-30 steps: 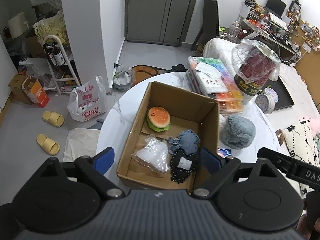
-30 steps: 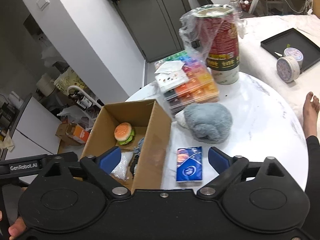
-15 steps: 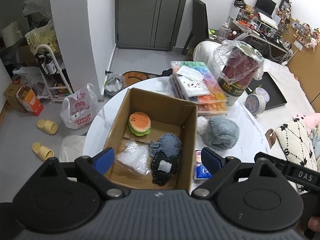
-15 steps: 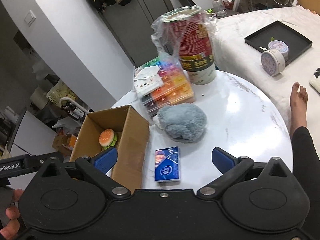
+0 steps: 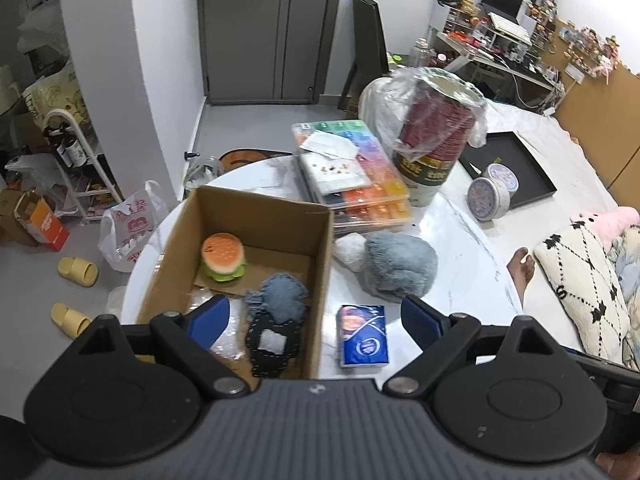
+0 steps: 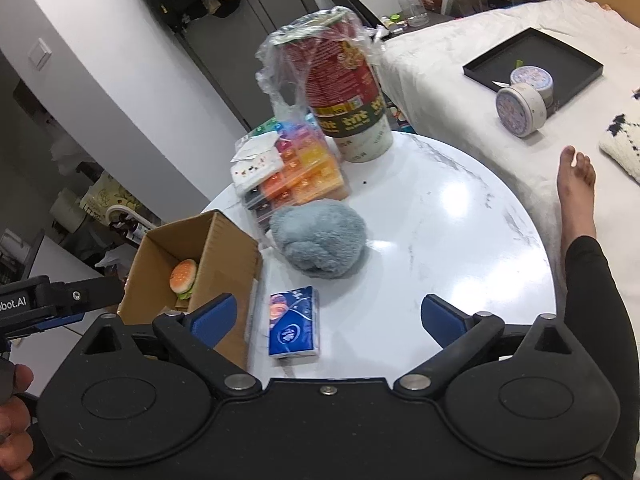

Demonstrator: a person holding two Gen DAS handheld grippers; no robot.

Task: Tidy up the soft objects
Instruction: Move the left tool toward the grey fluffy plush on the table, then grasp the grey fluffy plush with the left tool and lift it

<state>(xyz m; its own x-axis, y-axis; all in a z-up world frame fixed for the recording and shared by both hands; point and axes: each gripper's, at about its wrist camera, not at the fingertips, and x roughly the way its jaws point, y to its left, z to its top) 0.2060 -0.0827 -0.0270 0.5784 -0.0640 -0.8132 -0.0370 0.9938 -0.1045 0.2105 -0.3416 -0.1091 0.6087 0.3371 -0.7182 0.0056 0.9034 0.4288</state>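
An open cardboard box (image 5: pixel 256 208) on the round white table holds a burger plush (image 5: pixel 223 257), a blue denim piece (image 5: pixel 280 294) and a black lacy piece (image 5: pixel 270 344). Right of the box lie a grey fluffy plush (image 5: pixel 398 266) and a blue tissue pack (image 5: pixel 363 335). My left gripper (image 5: pixel 316 316) is open above the box's right wall and the pack, holding nothing. My right gripper (image 6: pixel 328 316) hovers open over the tissue pack (image 6: pixel 294 322), with the grey plush (image 6: pixel 318 246) beyond. Its jaws are closing slightly and the pads touch nothing.
A stack of colourful compartment cases (image 5: pixel 360 176) and a tall red can in a plastic bag (image 5: pixel 436 136) stand at the table's far side. A person's bare foot (image 6: pixel 576 184) rests by the table's right edge (image 6: pixel 532 232). A black tray (image 6: pixel 532 64) with tins lies on the bed.
Both grippers have moved to the right. The left one went from over the box's inside to over its right wall. The tissue pack now sits toward the right gripper's left finger.
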